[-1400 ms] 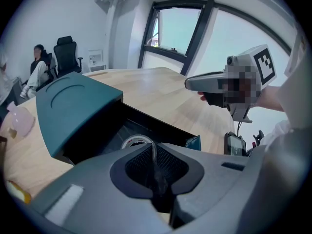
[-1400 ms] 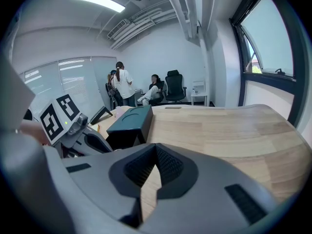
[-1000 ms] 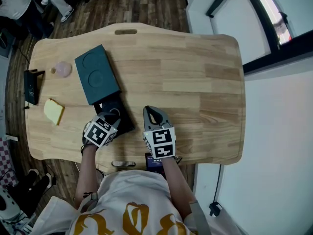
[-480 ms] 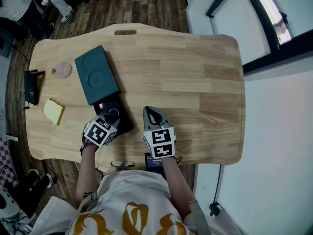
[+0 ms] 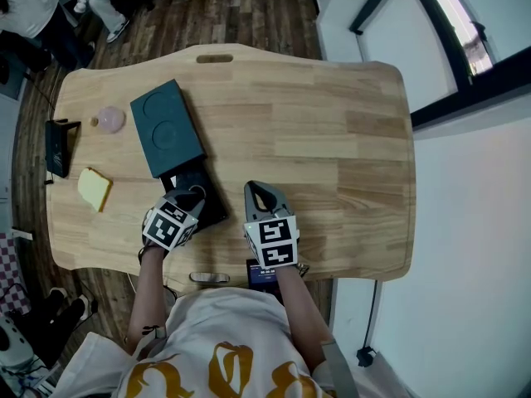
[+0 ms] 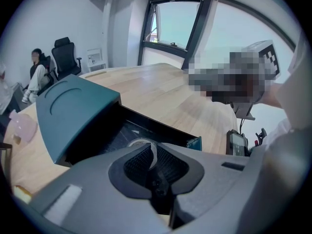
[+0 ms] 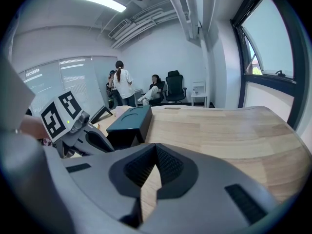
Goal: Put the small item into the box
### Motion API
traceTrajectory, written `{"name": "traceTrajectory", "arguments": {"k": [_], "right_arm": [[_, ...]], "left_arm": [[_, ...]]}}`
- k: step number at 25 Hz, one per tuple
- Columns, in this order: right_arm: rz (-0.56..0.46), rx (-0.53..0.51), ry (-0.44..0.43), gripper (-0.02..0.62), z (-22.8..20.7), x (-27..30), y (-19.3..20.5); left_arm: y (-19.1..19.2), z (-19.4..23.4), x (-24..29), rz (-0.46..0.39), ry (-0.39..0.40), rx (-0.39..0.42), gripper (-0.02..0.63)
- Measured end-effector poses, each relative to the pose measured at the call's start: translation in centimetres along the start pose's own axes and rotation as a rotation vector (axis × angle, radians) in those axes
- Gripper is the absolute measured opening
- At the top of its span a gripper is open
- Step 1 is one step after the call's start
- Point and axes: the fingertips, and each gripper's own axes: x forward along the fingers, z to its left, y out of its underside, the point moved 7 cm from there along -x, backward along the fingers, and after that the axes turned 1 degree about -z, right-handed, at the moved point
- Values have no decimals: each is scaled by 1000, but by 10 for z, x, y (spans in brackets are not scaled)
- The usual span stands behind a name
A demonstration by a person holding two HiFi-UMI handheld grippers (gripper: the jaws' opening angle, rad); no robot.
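A dark teal box lies at the table's left, its lid slid back and its black tray open toward me. My left gripper hangs over that tray, shut on a small whitish ring-shaped item. In the left gripper view the lid and the tray's dark inside lie just beyond the jaws. My right gripper rests to the right of the box, shut with nothing in it; its own view shows only bare wood through the thin gap of the right gripper.
Left of the box lie a pink round object, a yellow block and a black device at the table edge. A small dark device sits at the front edge. The table is bare wood on its right half. People sit in the background.
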Motion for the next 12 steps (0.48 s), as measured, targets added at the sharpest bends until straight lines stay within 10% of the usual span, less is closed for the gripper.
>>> {"name": "traceTrajectory", "arguments": {"k": [12], "right_arm": [[-47,-65,-25,3,19,-28,-18]], "left_arm": [[-10,0,-58,-254,-119,-83,5]]}}
